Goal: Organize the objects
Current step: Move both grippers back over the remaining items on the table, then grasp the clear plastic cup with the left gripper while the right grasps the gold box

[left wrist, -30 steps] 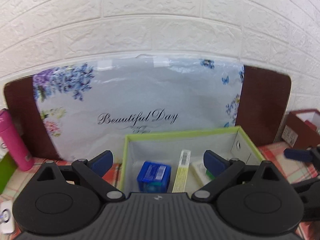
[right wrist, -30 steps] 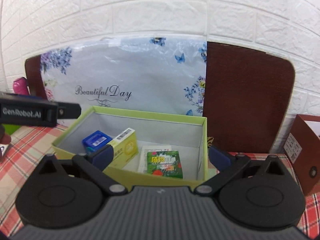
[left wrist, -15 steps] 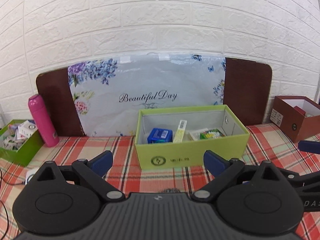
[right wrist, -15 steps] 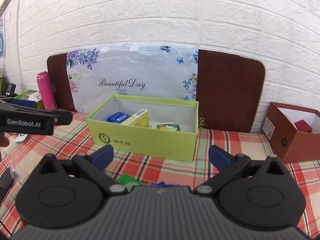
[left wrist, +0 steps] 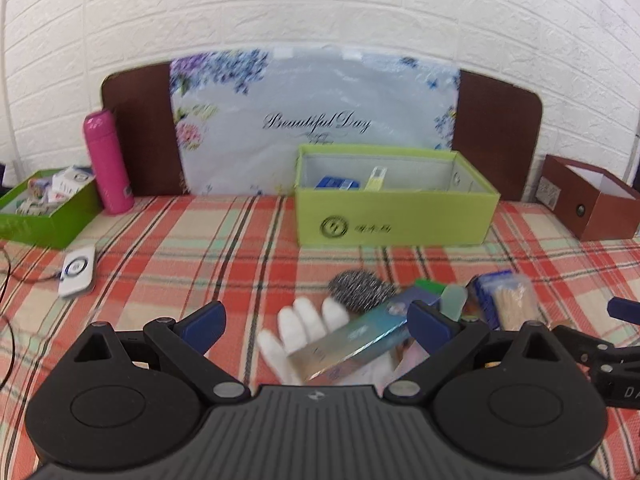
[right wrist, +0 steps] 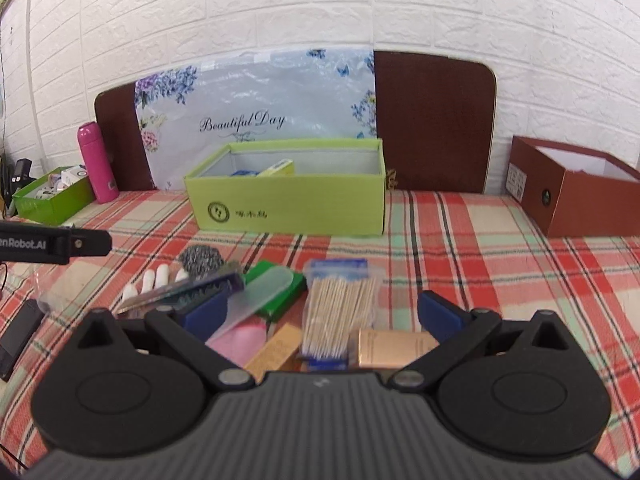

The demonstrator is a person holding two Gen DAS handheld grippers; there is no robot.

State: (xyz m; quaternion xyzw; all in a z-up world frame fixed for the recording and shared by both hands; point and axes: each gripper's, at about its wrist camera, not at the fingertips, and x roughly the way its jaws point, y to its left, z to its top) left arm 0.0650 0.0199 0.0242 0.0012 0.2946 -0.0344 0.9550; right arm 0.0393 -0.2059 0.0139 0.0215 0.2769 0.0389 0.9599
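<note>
Between steps: both grippers empty, above the pile of loose things in the lower middle of each frame. Left gripper (left wrist: 316, 318) with jaws wide, holding nothing; under it a white glove (left wrist: 296, 330) with a long shiny flat box (left wrist: 352, 340) lying across it, and a steel scrubber (left wrist: 360, 286) just behind. Right gripper (right wrist: 320, 316) also wide and empty; between its fingers a clear pack of cotton swabs (right wrist: 340, 304), a gold box (right wrist: 394, 342) at lower right of the pack, a second gold box (right wrist: 276, 346) at lower left, and a green box (right wrist: 280, 290) under a frosted plastic piece, left of the pack. Target probably the light green box (right wrist: 288, 204) in the middle of the frame, against the flowered board, already with a blue box and a yellow box inside. Next, as a judgement: choose one thing, lower over it, close on its narrow sides, lift clear of the neighbours, carry up to the box. Swab pack soft, so a gentle squeeze. Left view blurred; small details there uncertain.
</note>
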